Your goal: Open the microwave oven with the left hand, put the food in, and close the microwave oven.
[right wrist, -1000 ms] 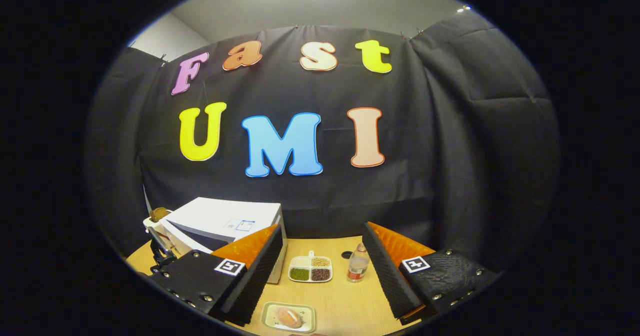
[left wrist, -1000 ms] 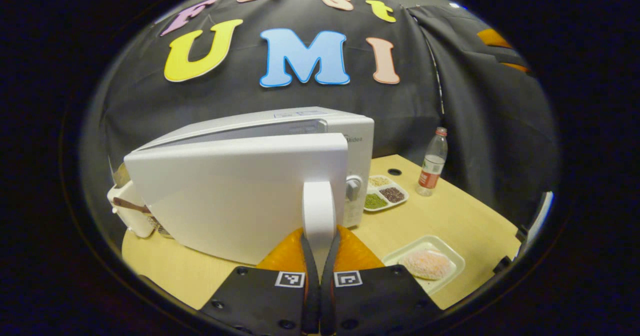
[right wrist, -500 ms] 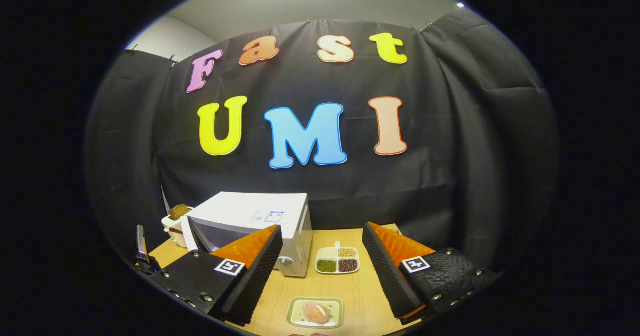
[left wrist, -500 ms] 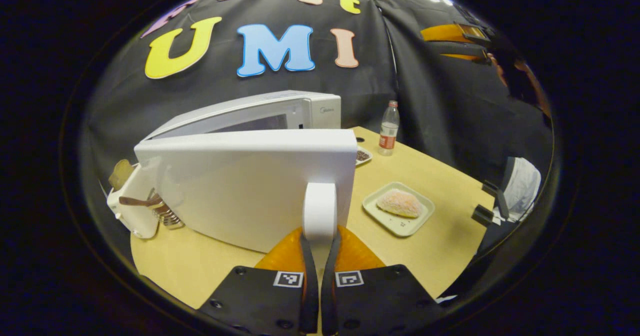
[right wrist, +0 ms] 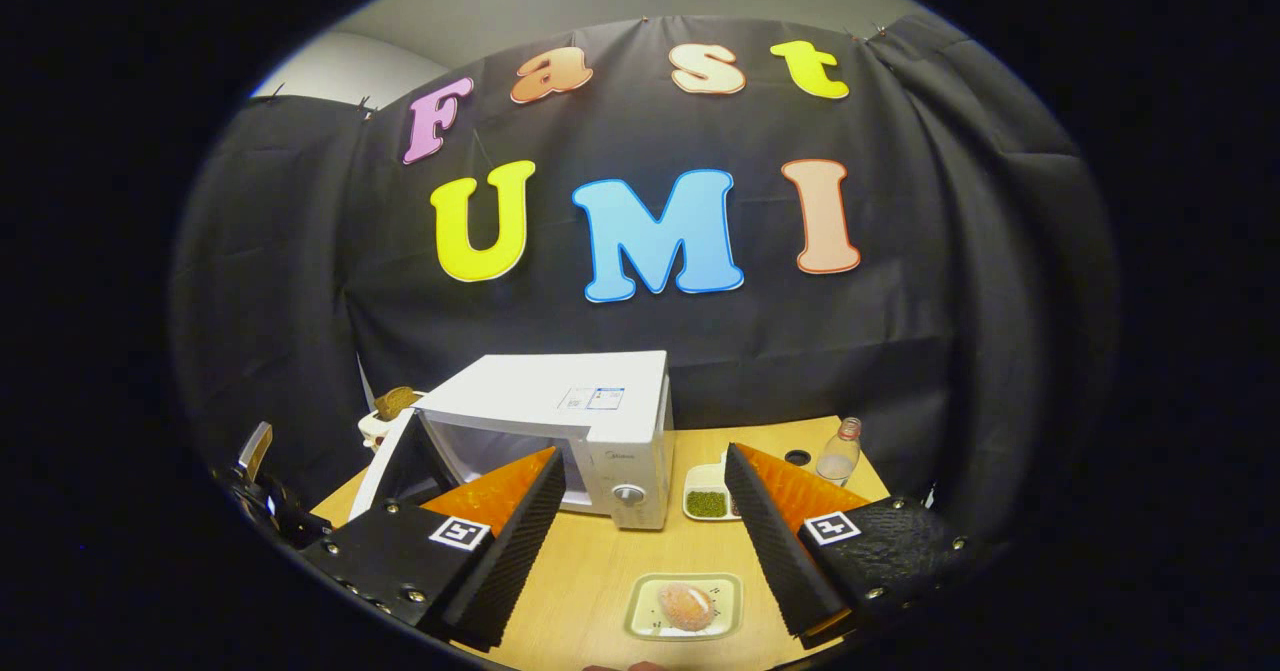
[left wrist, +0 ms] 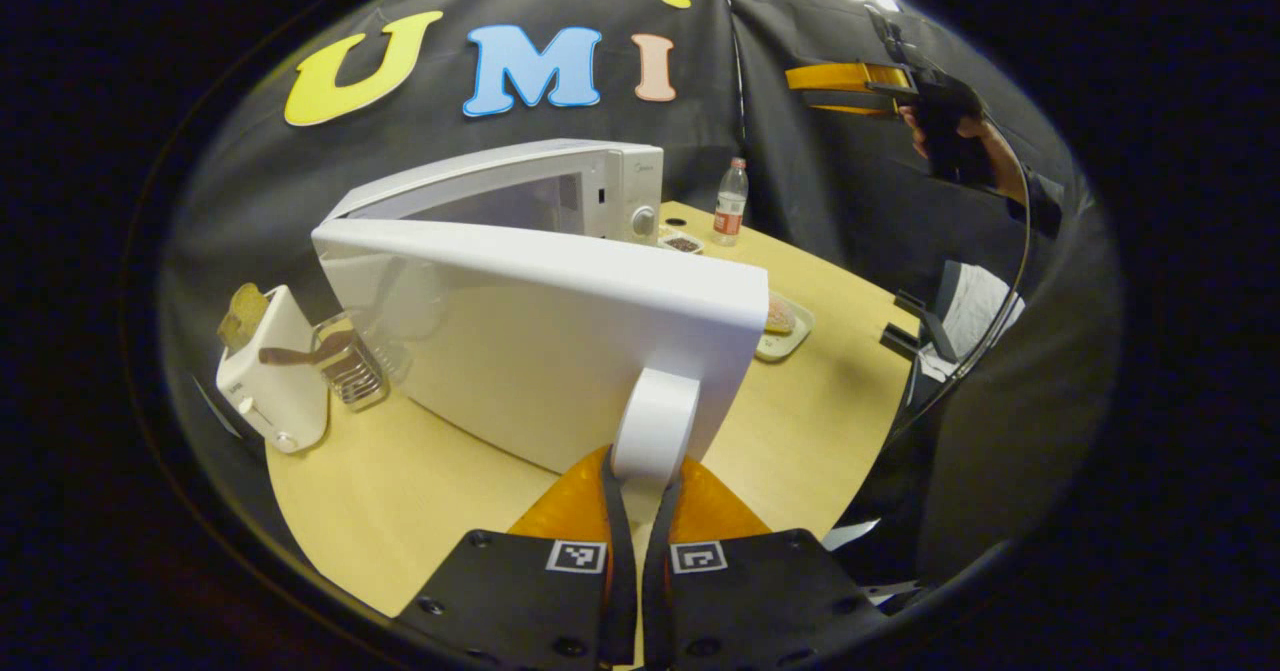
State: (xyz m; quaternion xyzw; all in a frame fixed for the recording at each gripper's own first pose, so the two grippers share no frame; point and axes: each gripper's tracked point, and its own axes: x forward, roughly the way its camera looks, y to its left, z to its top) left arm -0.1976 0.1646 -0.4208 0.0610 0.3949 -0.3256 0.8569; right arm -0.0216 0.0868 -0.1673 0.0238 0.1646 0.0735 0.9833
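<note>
My left gripper (left wrist: 628, 511) is clamped on the microwave's door handle (left wrist: 652, 421), both fingers pressing its sides, w/ the white door (left wrist: 520, 351) swung well out from the microwave (left wrist: 520, 186). In the right gripper view the microwave (right wrist: 590, 421) sits toward the back of the desk (right wrist: 590, 571), left of centre, cavity exposed, door angled out to its left side.

My right gripper (right wrist: 645, 541) is spread wide, holding nothing, up above the desk's front edge. In the left gripper view it shows far off at upper right (left wrist: 850, 81) w/ the hand (left wrist: 955, 136) holding it.

Food (right wrist: 686, 604) (roundish, pinkish-orange lump) lies on a small pale tray (right wrist: 640, 611) near the front edge of the desk, in front of the microwave's control side and apart from it. In the left gripper view the tray (left wrist: 795, 326) is mostly hidden behind the door's top corner.

Other stuff: divided dish (right wrist: 705, 501) w/ green grains just right of the microwave, touching or not I can't tell. Plastic bottle (right wrist: 838, 456) upright near the back right corner. White toaster (left wrist: 270, 376) w/ a bread slice in it by the desk's left edge, a clear rack-type thing (left wrist: 350, 366) just beside it.
</note>
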